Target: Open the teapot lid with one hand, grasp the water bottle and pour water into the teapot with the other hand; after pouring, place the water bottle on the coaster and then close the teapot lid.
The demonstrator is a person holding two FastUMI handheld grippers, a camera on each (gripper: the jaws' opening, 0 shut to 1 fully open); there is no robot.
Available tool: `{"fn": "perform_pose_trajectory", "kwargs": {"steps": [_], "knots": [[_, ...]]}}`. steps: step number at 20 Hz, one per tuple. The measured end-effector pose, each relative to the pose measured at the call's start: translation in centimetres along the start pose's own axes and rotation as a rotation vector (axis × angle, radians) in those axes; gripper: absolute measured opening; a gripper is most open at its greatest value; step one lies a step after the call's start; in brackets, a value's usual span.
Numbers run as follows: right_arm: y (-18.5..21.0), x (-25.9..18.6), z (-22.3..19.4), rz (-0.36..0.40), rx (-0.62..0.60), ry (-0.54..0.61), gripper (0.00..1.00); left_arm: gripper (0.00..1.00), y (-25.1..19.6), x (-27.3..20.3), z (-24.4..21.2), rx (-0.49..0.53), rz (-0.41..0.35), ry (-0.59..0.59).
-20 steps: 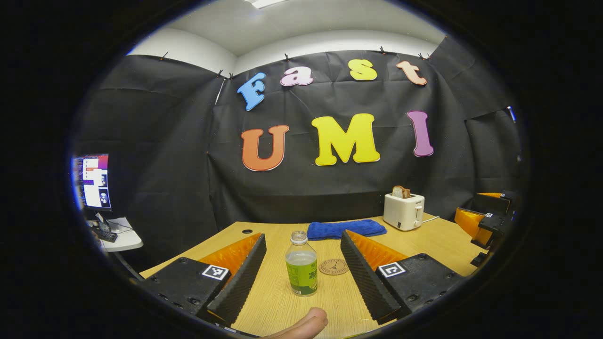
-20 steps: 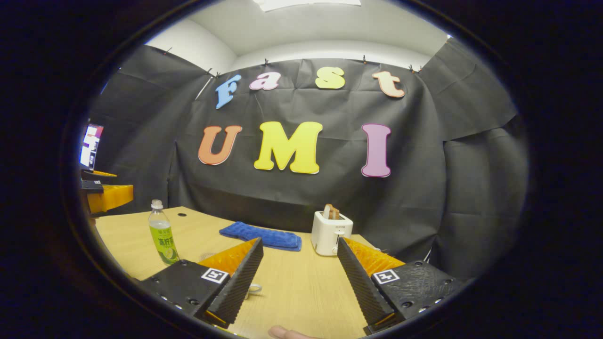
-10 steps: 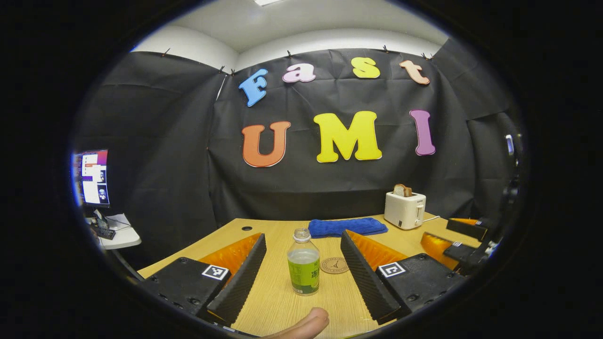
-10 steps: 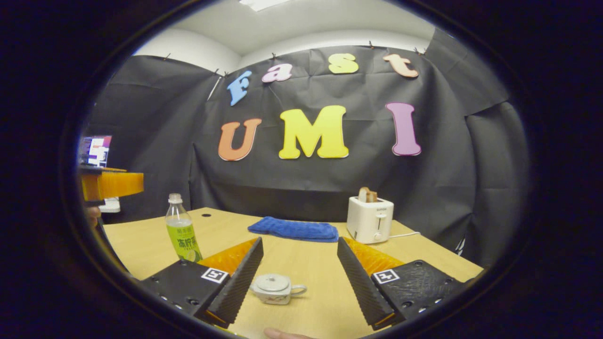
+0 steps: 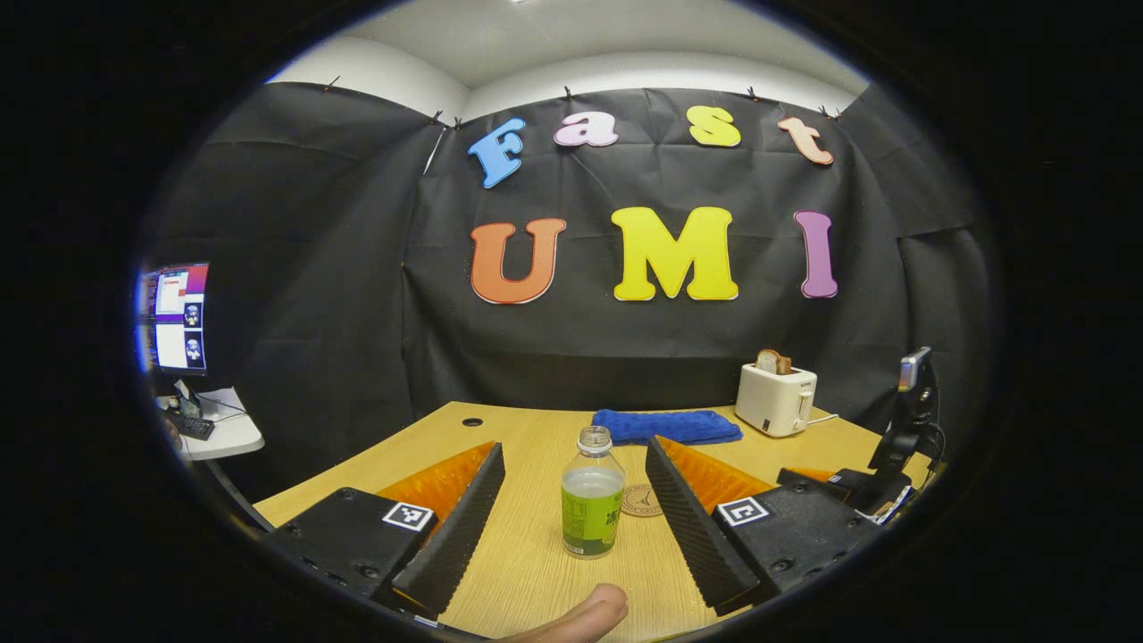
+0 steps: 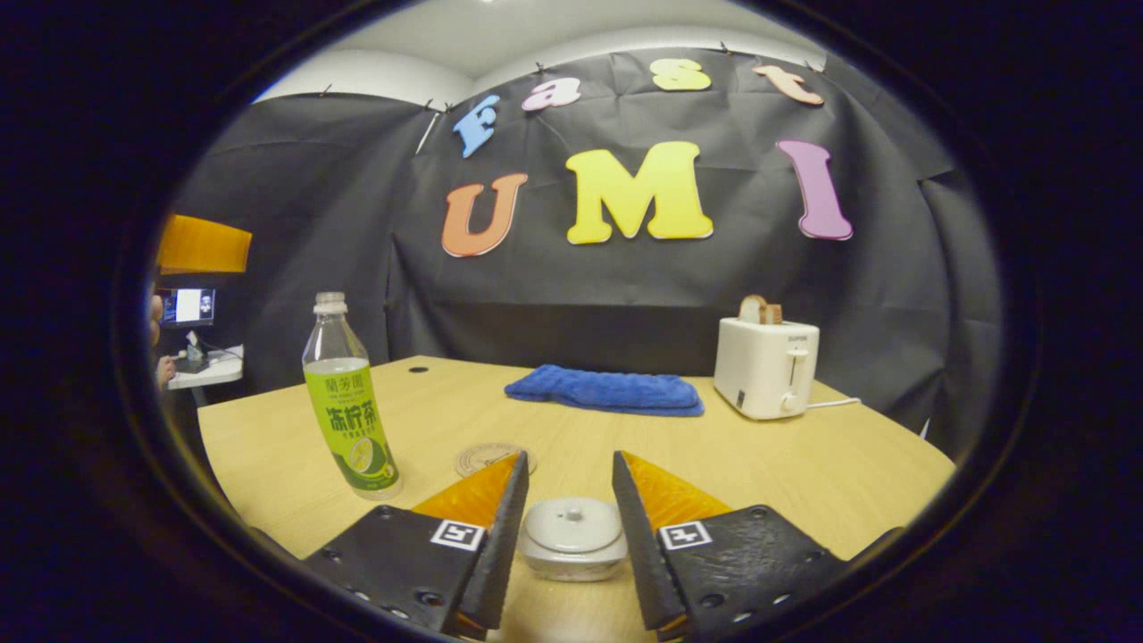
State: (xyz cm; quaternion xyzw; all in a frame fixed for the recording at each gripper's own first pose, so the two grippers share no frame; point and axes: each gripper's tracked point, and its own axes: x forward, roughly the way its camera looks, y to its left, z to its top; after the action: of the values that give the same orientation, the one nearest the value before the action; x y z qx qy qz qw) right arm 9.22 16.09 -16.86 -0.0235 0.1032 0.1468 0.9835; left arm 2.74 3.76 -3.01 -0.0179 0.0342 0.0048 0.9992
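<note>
A clear bottle [image 5: 591, 496] with a green label and no cap stands upright on the wooden table [image 5: 518, 572], centred between the fingers of my open left gripper [image 5: 573, 446] and untouched by them. Just behind it to the right lies the round cork coaster [image 5: 639, 500]. In the right gripper view a small white teapot [image 6: 572, 538], lid on, sits low between the fingers of my right gripper [image 6: 570, 457]; they flank it closely with a thin gap on each side. The bottle [image 6: 348, 411] and coaster [image 6: 487, 458] stand to its left.
A blue towel [image 6: 607, 393] and a white toaster [image 6: 766, 366] with bread stand at the back of the table. A monitor [image 5: 174, 317] on a side desk is off to the left. A thumb [image 5: 580, 616] shows at the bottom.
My right gripper has swung left and dropped low over the teapot, and its fingers have narrowed around it. The left gripper has barely shifted, keeping the bottle between its fingers.
</note>
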Motion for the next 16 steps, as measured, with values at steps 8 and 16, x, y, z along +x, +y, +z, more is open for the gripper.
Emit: {"fn": "perform_pose_trajectory", "kwargs": {"steps": [8, 16], "knots": [[-1.2, 0.4, -1.1, -0.041, 0.050, 0.034, 0.06, 0.99, 0.7, 0.0, 0.2, 0.006, 0.008, -0.008], [-1.2, 0.8, -0.6, -0.065, 0.015, 0.015, 0.00, 0.99, 0.2, 0.8, -0.8, 0.003, -0.039, 0.013]]}}
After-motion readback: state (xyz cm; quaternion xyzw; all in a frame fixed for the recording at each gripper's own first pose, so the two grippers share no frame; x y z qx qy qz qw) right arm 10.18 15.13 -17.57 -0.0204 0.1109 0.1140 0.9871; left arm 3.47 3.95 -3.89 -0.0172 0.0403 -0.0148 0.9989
